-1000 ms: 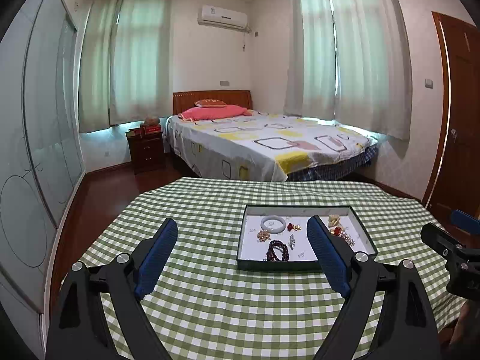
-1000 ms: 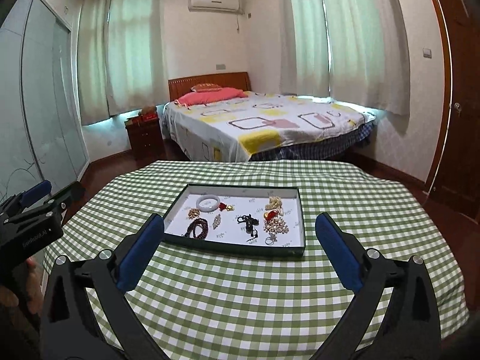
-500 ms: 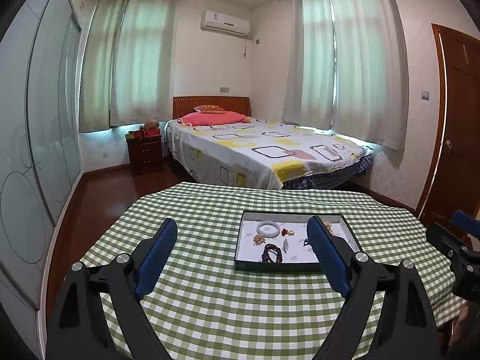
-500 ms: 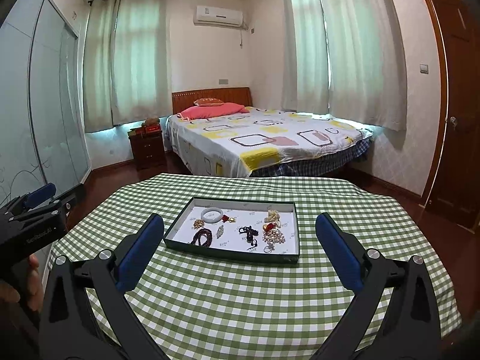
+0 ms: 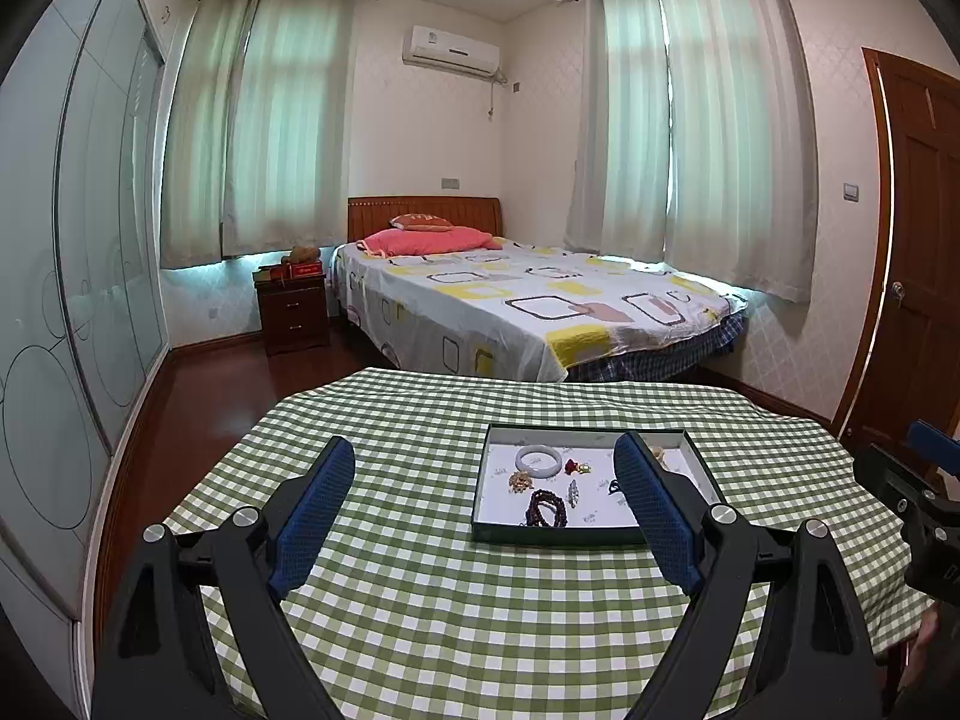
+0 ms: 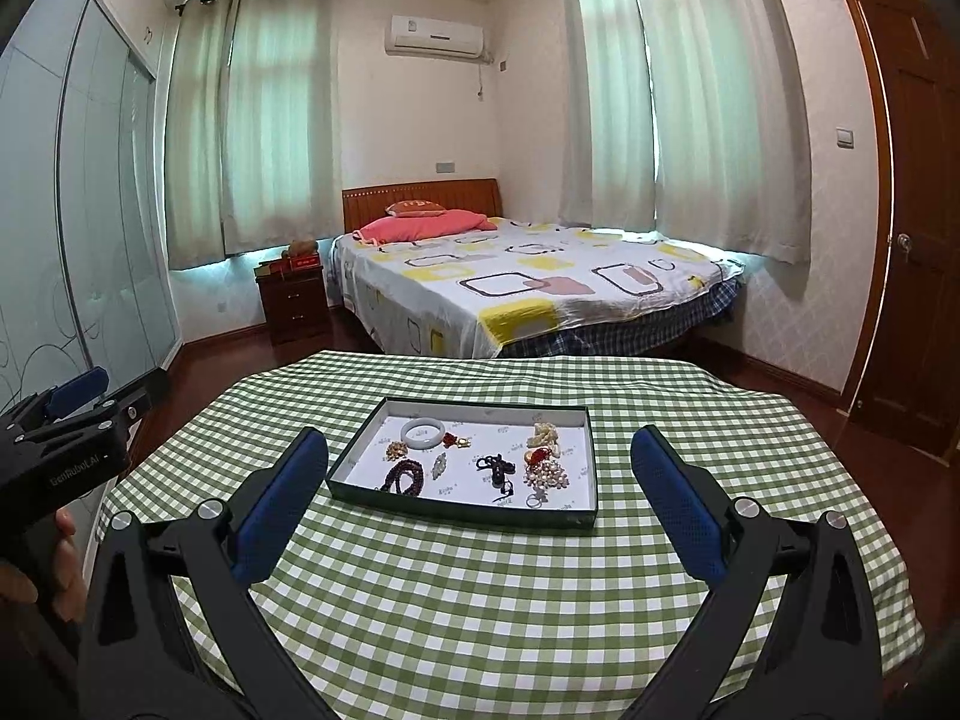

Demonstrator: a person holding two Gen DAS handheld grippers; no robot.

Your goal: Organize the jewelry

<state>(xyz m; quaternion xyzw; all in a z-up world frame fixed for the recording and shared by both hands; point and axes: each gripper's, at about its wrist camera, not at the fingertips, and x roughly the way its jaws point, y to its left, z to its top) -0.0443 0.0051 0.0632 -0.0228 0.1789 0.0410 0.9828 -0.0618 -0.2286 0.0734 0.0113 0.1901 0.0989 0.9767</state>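
Both grippers sit further back and higher than a second ago, so the tray (image 6: pixel 462 459) looks smaller and more bare checked cloth shows in front of the fingers. Inside the tray, nothing seems to have shifted.

The left gripper (image 5: pixel 483 507) is spread wide and holds nothing; the tray lies ahead, just inside its right-hand finger. The right gripper (image 6: pixel 480 501) is equally wide and empty, with the tray straight ahead between its fingers.

On the bench (image 6: pixel 480 600), every piece I can see lies in the tray: a pale bangle (image 6: pixel 423 433), dark beads (image 6: pixel 405 478), a black cord (image 6: pixel 497 468), pearls (image 6: pixel 545 474) and small charms, spaced loosely. That fits either jewelry awaiting sorting or a finished layout; I cannot tell which.
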